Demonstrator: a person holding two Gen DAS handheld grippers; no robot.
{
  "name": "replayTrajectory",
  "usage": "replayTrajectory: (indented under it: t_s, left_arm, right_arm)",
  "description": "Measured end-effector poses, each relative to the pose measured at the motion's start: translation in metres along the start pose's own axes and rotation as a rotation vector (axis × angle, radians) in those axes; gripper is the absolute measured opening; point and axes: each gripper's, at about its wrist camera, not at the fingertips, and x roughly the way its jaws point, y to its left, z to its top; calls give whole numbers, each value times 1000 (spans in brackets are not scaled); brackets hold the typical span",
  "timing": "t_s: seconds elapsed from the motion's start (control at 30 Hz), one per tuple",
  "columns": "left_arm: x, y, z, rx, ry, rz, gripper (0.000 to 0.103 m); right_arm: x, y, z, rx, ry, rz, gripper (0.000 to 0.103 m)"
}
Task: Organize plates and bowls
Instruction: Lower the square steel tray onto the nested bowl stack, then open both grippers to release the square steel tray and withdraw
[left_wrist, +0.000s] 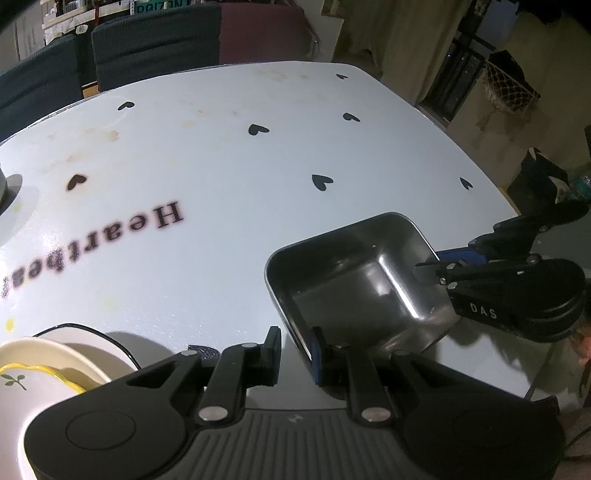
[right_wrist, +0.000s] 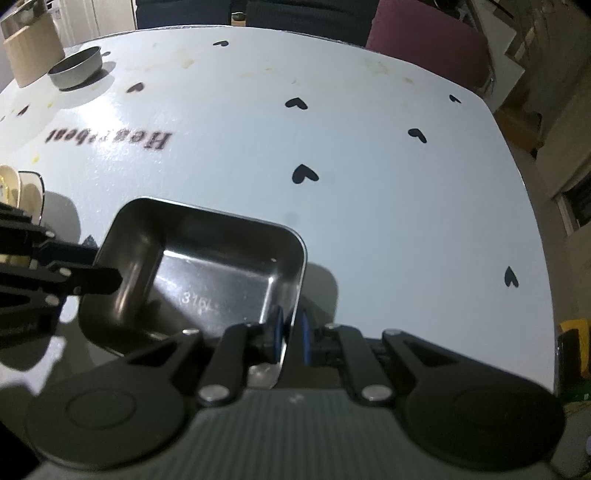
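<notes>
We are clamping the right gripper (right_wrist: 290, 334) on the steel tray's (right_wrist: 221, 273) wall near the table's (right_wrist: 369, 184) near edge; the left gripper (left_wrist: 295, 350) is gaping beside it. The ceramic dishes (left_wrist: 44, 373) and the round bowl (right_wrist: 75, 68) are sitting apart, so most sorting remains.

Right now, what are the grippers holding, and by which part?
The right gripper pinches the steel tray by its near rim; the left gripper straddles the opposite rim, fingers open.

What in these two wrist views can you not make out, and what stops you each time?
- Left wrist view: the cream bowl and the black-rimmed plate under it are cut off by the frame edge and hidden behind the left tongs.
- Left wrist view: the round metal bowl is cropped by the left edge.
- Right wrist view: the stamp in the square steel dish is blurred beyond "316".
</notes>
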Motion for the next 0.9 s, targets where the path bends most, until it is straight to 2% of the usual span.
replayTrajectory:
  t_s: [0.13,0.23,0.3,0.43,0.5,0.57,0.63,0.7,0.77,0.9]
  left_arm:
    - [1,3,0,-17,1,-4,21]
    - [1,4,1,-22,5,12,26]
    - [0,5,2,-31,6,12,27]
    - [-6,2,1,-32,-7,1,40]
    - [-9,0,1,-30,-13,-7,42]
    - [-14,-3,0,-29,-18,-9,47]
    - [-18,-5,-2,-26,-27,-12,52]
    - [-24,-6,-3,-25,-35,-15,57]
    - [-30,-5,-5,-25,-47,-14,69]
    - [-42,3,-7,-51,-74,-10,82]
  right_arm:
    - [0,2,-1,-9,-3,-5,13]
    - [-1,1,-3,-12,-1,-4,19]
    - [-5,-1,-5,1,-13,12,19]
    - [-20,-10,-11,46,-49,51,22]
    - [-27,-13,-14,64,-65,62,25]
    - [-34,-15,-17,77,-83,74,31]
    - [-42,-17,-20,89,-106,77,42]
    - [-48,-18,-24,96,-126,80,46]
    - [-56,-22,-28,112,-143,86,53]
    - [-63,-24,-32,129,-158,70,66]
